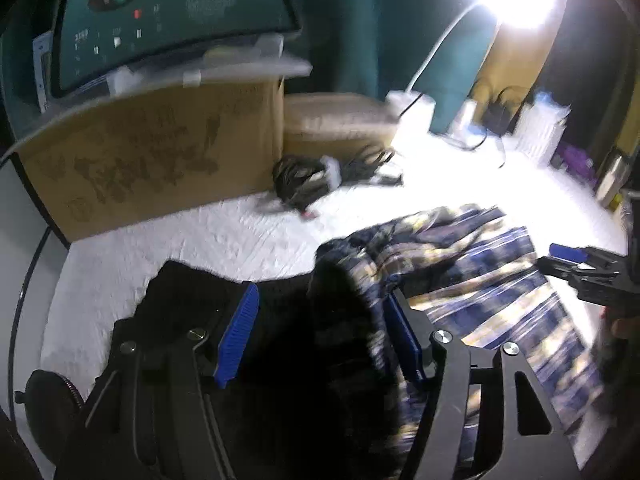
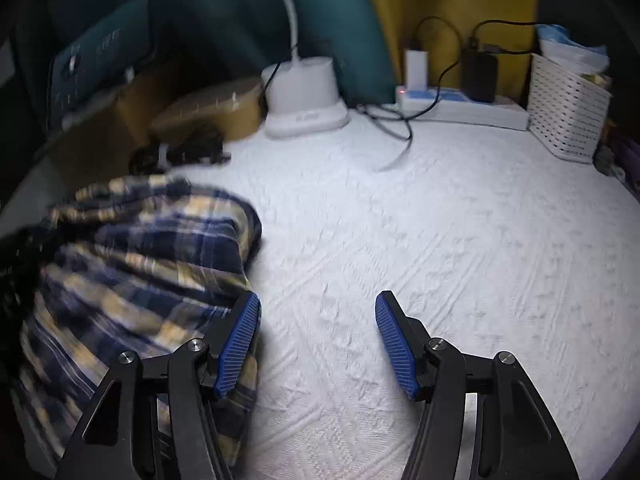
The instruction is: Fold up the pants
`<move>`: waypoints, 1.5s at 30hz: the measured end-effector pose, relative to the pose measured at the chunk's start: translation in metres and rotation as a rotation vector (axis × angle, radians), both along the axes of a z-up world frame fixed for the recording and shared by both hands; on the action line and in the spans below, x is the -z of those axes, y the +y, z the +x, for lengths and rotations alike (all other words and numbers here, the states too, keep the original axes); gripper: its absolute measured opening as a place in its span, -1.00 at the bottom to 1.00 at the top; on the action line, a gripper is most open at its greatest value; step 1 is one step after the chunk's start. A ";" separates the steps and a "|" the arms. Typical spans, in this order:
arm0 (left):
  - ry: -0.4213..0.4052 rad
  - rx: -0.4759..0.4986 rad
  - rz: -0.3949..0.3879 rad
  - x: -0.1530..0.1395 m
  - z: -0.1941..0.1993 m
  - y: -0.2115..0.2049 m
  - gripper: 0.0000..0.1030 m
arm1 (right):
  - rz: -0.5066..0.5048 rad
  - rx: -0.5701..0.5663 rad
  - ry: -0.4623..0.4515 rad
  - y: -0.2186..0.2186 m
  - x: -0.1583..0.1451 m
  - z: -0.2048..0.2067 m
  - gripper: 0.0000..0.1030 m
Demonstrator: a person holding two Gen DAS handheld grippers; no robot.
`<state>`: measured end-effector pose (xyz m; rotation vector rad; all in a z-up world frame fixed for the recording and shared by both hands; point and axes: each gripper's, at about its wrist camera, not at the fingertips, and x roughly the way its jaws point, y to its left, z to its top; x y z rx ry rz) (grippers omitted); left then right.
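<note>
Lying on a white textured bedspread [image 2: 460, 240], plaid pants [image 2: 140, 248] sit beside both gripper jaws, spread, empty.

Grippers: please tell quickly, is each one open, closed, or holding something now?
Left gripper: open; pants fabric lies between the pads, not pinched.
Right gripper: open, holding nothing.

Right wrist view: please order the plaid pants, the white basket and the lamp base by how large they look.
1. plaid pants, largest, though nearest the camera.
2. and 3. white basket and lamp base look alike; no ranking.
</note>
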<state>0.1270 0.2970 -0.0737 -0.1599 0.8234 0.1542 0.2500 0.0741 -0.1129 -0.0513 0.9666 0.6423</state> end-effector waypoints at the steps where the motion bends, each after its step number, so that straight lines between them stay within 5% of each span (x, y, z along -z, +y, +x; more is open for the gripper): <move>1: -0.022 0.018 -0.009 -0.006 -0.002 -0.003 0.25 | 0.009 0.000 -0.019 0.001 -0.006 0.001 0.20; 5: -0.057 0.047 0.003 -0.017 0.000 -0.009 0.25 | 0.030 -0.041 -0.052 0.018 -0.017 0.009 0.20; 12: 0.055 0.011 0.016 0.013 0.018 0.002 0.25 | 0.020 -0.097 0.001 0.050 -0.002 0.021 0.20; 22: 0.083 0.036 0.047 0.024 0.029 0.005 0.26 | 0.003 -0.106 0.030 0.053 0.015 0.023 0.20; 33: -0.053 0.063 -0.002 -0.015 -0.009 -0.007 0.26 | 0.004 -0.067 -0.010 0.034 -0.014 -0.001 0.21; 42: 0.017 0.077 -0.042 0.009 -0.032 -0.025 0.26 | 0.007 -0.115 -0.011 0.030 -0.021 -0.040 0.24; 45: 0.078 0.057 0.015 0.023 -0.033 -0.028 0.26 | -0.011 -0.139 -0.001 0.031 -0.015 -0.050 0.24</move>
